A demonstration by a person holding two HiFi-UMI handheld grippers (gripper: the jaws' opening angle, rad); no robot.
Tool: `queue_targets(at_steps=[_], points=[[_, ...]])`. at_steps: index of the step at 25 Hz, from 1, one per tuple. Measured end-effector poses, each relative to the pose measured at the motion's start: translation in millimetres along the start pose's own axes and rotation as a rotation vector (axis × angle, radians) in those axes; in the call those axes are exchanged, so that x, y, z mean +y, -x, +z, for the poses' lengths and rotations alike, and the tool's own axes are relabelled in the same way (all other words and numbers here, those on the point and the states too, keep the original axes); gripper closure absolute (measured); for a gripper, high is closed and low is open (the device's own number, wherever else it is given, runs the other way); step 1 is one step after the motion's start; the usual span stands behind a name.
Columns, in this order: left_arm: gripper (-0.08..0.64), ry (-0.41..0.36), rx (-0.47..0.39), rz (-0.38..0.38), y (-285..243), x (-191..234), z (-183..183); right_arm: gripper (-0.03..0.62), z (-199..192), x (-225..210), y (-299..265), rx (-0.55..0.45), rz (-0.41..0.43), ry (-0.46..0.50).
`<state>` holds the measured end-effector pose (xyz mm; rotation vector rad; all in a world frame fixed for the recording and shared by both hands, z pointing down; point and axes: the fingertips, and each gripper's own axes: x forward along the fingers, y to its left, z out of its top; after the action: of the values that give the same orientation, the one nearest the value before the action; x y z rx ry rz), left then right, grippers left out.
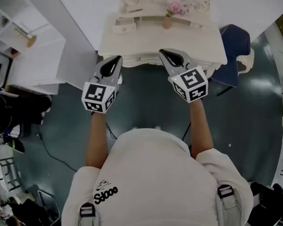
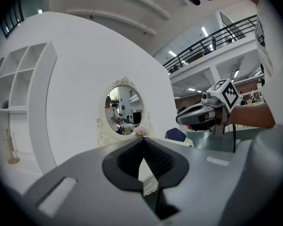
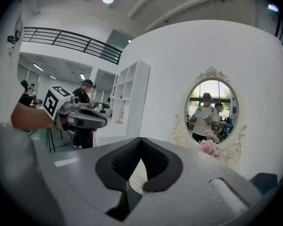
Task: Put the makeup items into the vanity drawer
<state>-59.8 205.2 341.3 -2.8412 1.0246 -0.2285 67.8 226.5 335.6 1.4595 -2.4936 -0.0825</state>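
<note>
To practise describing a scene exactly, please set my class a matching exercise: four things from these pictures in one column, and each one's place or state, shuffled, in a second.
Things:
1. left gripper
2. pink flowers
3. dark blue chair
4. white shelf unit

Places or states:
A. on the vanity top, below the mirror
B. jaws shut, holding nothing
C. at the head view's far left
D. beside the vanity's right end

Pairs: 1-B; 2-A; 3-D; 4-C
</note>
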Motion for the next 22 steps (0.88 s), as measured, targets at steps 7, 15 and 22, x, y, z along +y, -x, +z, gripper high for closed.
queue_targets(at_steps=[7,15,22], points=[[0.541,-0.028,-0.012,0.012,-17.3,-32.0,4.3,0.589,-9.4,-27.7,18.6,-0.043,0.018,-0.040],[0.541,0.000,0.012,0.055,-27.2,-37.5,-1.8,0.589,-22.7,-37.7,19.1,-0.052,0.074,-0.097],[0.541,-0.002,0.017,0.043,-56.3,-12.4,-12.5,0.591,-26.8,-53.6,-18.8,-0.029,0.087,-0.092]])
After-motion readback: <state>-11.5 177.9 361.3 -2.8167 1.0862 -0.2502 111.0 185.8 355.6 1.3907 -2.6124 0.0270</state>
